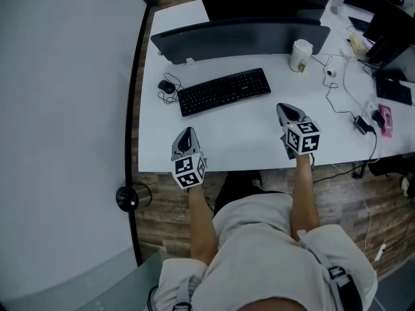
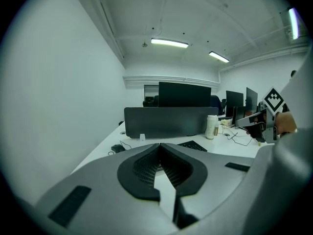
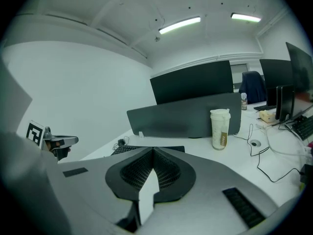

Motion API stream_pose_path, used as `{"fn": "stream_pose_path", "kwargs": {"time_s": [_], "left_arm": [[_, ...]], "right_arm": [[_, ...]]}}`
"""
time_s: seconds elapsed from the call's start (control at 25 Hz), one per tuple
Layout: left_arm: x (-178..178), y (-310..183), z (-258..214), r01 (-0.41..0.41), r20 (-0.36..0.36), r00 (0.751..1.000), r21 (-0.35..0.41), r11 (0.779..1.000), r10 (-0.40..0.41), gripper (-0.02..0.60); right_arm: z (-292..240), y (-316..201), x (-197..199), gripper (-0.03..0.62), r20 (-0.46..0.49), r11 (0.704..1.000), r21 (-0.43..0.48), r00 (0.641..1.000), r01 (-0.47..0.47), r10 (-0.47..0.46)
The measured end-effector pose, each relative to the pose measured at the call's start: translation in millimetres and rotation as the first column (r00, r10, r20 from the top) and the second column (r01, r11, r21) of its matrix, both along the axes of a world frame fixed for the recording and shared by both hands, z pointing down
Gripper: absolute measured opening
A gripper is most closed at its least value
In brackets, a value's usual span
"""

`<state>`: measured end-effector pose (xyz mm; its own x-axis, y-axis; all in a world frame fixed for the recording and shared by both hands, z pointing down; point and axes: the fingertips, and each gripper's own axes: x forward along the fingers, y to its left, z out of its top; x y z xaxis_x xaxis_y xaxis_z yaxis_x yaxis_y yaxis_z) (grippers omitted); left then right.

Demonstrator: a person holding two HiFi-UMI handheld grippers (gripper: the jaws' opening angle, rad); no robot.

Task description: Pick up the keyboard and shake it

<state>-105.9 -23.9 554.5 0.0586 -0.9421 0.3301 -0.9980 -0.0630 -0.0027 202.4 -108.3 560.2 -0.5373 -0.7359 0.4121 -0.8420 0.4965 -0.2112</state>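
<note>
Head view shows the black keyboard [image 1: 224, 91] lying flat on the white tabletop [image 1: 246, 138]. It is a little slanted, with its right end farther from me than its left end. Nothing touches it and neither of my grippers is on it. Just beside its left end sits a small black mouse [image 1: 167, 87] with a thin cable curled around it. Behind the keyboard stands a long dark grey divider panel [image 1: 240, 39], and at the right end of this panel there is a white paper cup [image 1: 300, 55] with a lid, standing upright.

My left gripper [image 1: 187, 132] is at the near edge of the tabletop, closer to me than the left end of the keyboard and well apart from it. In the left gripper view its jaws are together at the tips, and nothing is between them. My right gripper [image 1: 285, 109] is over the tabletop on the near right side of the keyboard, also apart from it. In the right gripper view its jaws are also closed tip to tip and hold nothing. Both grippers point roughly toward the panel.

Farther to the right, thin black and white cables [image 1: 343, 89] run over the tabletop, and a small pink object [image 1: 385, 118] lies near the right edge; I cannot tell what it is. A white wall [image 1: 65, 109] is on the left side.
</note>
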Motion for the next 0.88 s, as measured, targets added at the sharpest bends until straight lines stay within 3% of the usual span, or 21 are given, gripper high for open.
{"fn": "stream_pose_path", "kwargs": {"time_s": [0.24, 0.32, 0.48, 0.88], "left_arm": [[-48, 3, 14, 0.074, -0.057, 0.996, -0.026, 0.997, -0.076, 0.015], [-73, -1, 7, 0.113, -0.099, 0.989, -0.014, 0.993, -0.114, 0.015], [-118, -14, -11, 0.177, -0.115, 0.978, 0.020, 0.984, -0.174, 0.015], [-142, -68, 8, 0.162, -0.156, 0.975, 0.004, 0.987, -0.160, 0.016]], "right_arm": [[14, -22, -40, 0.040, -0.018, 0.999, -0.031, 0.999, 0.044, -0.044], [12, -31, -57, 0.040, -0.040, 0.997, -0.033, 0.997, 0.065, -0.067], [2, -54, -90, 0.040, -0.055, 0.995, -0.022, 0.993, 0.102, -0.103], [3, -97, -107, 0.040, -0.102, 0.996, -0.014, 0.991, 0.090, -0.091]]}}
